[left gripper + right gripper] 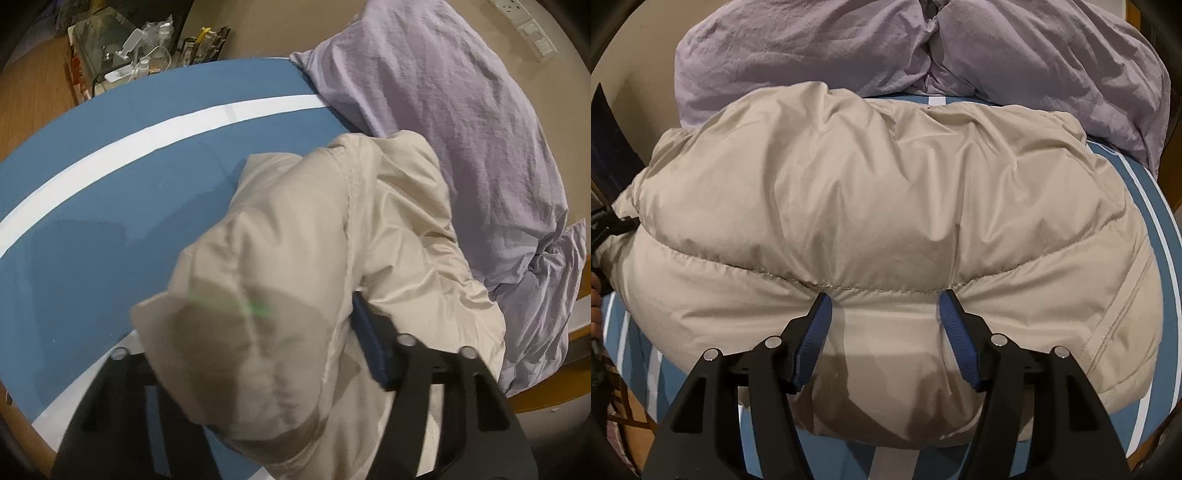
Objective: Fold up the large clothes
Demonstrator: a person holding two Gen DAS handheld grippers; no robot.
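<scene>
A beige puffer jacket (886, 206) lies bunched on a blue bed sheet (110, 229) with white stripes. In the right wrist view my right gripper (884, 306) stands wide, its blue-padded fingers (955, 332) pressing into the jacket's near edge around a fold of padding. In the left wrist view my left gripper (295, 350) holds a lifted part of the jacket (295, 258); the cloth drapes over it and hides the left finger, only the right blue pad (369, 343) shows.
A lilac pillow or duvet (461, 129) lies against the jacket's far side and also shows in the right wrist view (1034, 55). A cluttered bedside table (140, 48) stands beyond the bed. The wooden bed frame (535, 398) runs along the edge.
</scene>
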